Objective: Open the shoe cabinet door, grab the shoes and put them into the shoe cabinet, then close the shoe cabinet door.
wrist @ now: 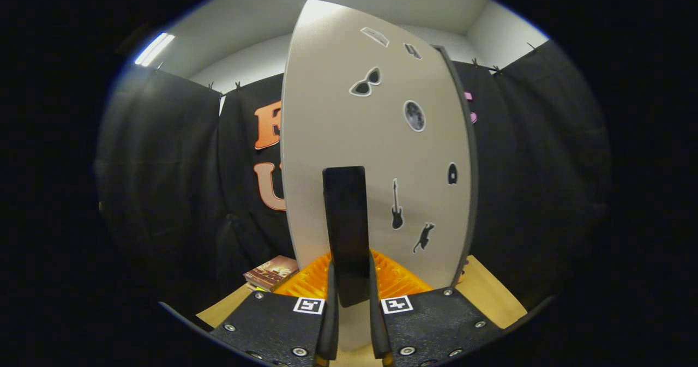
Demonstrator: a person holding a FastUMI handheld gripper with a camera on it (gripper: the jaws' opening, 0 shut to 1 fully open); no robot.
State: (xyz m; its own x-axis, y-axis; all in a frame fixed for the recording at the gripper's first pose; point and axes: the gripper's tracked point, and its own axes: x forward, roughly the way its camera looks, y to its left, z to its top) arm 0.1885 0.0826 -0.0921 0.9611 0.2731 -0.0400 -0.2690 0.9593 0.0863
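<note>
The shoe cabinet door (338,110) stands upright right in front of me, pale grey with small stickers of sunglasses, a moon, a guitar and a cat. Its dark right edge (472,181) faces me at an angle. A black upright handle (344,214) sticks out from the door's lower middle. My gripper (351,271) is shut on this handle, one finger pressing on each side of its lower end. The cabinet's inside is hidden behind the door.
A book (271,271) lies on a light wooden surface (491,296) low to the left of the door. Black cloth walls surround the booth behind and to both sides.
</note>
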